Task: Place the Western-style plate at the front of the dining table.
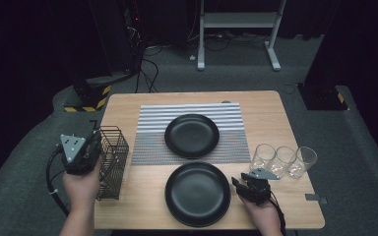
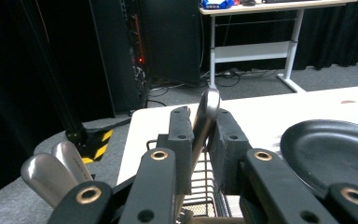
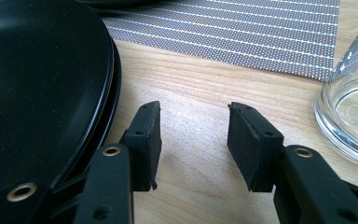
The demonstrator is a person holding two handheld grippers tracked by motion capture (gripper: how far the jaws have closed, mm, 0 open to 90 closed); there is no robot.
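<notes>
My left gripper (image 1: 95, 139) is at the top of a black wire cutlery basket (image 1: 112, 162) on the table's left side. In the left gripper view its jaws (image 2: 204, 119) are shut on the upright handle of a silver utensil (image 2: 206, 109); the utensil's working end is hidden. Two more silver handles (image 2: 51, 170) stick up beside it. My right gripper (image 1: 246, 180) rests low by the right rim of the near black plate (image 1: 198, 193). It is open (image 3: 194, 126), with only bare wood between the jaws, the plate (image 3: 37, 84) to their left and a glass (image 3: 352, 107) to their right.
A second black plate (image 1: 192, 135) lies on a striped grey placemat (image 1: 192, 115) at mid-table. Three clear glasses (image 1: 284, 159) stand in a row near the right edge. A small grey piece (image 1: 316, 198) lies at the near right corner. Cables and desk legs lie on the floor beyond the table.
</notes>
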